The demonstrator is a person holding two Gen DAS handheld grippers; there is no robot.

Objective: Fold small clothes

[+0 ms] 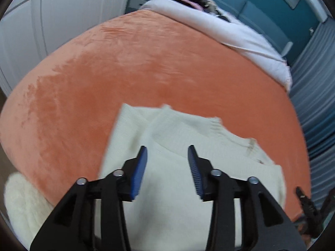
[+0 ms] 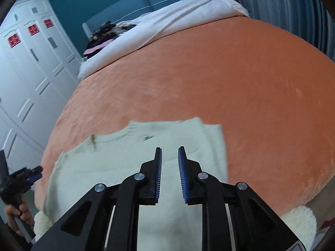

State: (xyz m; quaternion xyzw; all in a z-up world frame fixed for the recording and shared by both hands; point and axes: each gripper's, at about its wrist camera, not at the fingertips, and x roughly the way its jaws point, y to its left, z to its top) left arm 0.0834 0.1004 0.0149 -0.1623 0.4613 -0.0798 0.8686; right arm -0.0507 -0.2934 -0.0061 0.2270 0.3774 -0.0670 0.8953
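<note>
Cream sweater (image 1: pixel 178 167) lies partly folded on the orange blanket (image 1: pixel 146 62), lower centre of both frames. We note left gripper (image 1: pixel 167 152) spread wide above it, holding nothing; right gripper (image 2: pixel 169 152) narrowly parted, also empty.

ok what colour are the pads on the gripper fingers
Blue, on black fingers. The left wrist view shows the pads best.

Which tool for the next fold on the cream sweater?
Probably right tool: open, over the cream knit sweater near its folded right edge. Left tool, also open, sits mid-body.
</note>
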